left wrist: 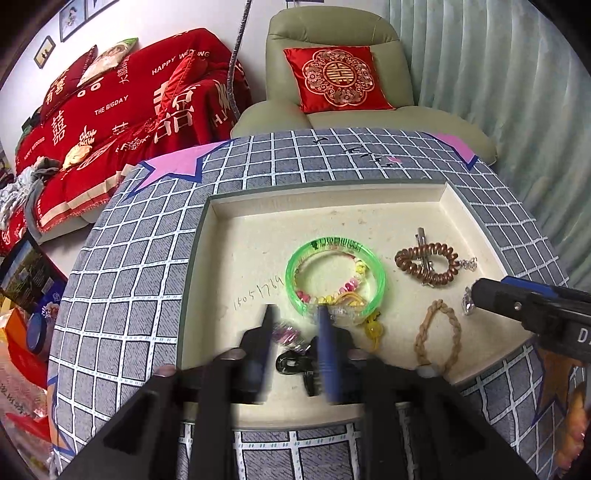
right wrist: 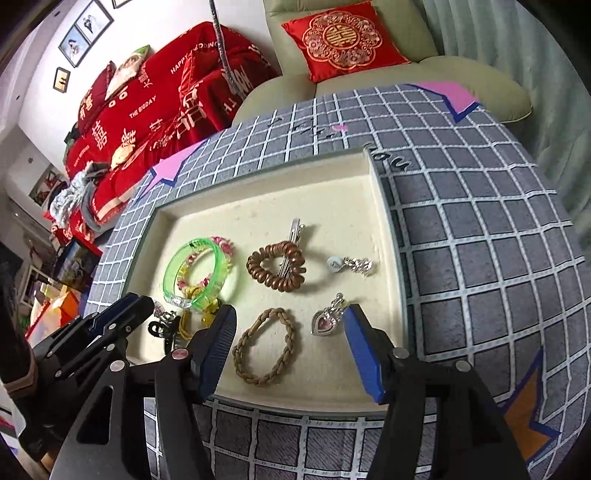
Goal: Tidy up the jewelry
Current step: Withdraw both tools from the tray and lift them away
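Observation:
A cream tray (left wrist: 236,236) (right wrist: 373,192) holds the jewelry. In it lie a green bangle (left wrist: 334,282) (right wrist: 201,275) over a bead bracelet, a brown coil hair tie (left wrist: 426,262) (right wrist: 277,271) with a metal clip, a braided tan band (left wrist: 437,338) (right wrist: 266,345), a heart pendant (right wrist: 325,321), a silver earring (right wrist: 352,265) and a black claw clip (left wrist: 293,363) (right wrist: 160,326). My left gripper (left wrist: 295,321) (right wrist: 125,314) is open low over the tray's near-left part, around a small pink piece (left wrist: 284,334). My right gripper (right wrist: 290,325) (left wrist: 480,291) is open and empty above the braided band and pendant.
The tray sits on a table with a grey grid cloth (left wrist: 122,280) (right wrist: 480,258). Behind it stand a pale green armchair (left wrist: 332,33) with a red cushion (left wrist: 336,79) and a sofa under a red blanket (left wrist: 110,122). Boxes and bags lie on the floor at the left (left wrist: 26,295).

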### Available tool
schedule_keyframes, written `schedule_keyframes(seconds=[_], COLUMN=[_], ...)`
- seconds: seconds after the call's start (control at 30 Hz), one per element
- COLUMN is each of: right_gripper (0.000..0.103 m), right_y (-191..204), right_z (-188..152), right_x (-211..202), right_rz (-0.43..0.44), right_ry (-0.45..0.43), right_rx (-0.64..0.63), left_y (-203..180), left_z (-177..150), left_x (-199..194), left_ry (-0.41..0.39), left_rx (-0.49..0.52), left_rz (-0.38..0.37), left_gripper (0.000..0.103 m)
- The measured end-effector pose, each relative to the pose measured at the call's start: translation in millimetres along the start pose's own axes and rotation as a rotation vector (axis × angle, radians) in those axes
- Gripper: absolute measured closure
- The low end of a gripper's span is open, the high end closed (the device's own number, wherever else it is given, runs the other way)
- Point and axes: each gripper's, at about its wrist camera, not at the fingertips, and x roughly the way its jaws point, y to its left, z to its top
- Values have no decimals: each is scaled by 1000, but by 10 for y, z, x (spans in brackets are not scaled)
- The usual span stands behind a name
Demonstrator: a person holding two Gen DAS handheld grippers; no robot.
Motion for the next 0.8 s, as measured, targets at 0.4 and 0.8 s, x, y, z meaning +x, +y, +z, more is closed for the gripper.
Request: schedule_keyframes(seconds=[0.4, 0.8], right_gripper=[20, 0], right_y=[-19, 147], right_z=[-6, -237], right_x=[-106, -263], right_rz=[-19, -31], right_ry=[-14, 21], right_rx=[19, -43], left_y=[82, 111], left_z=[2, -349], left_x=[-108, -461], left_ry=[-25, -16], left_rx=[-33, -16], left_rz=[21, 42], left_gripper=[0, 0])
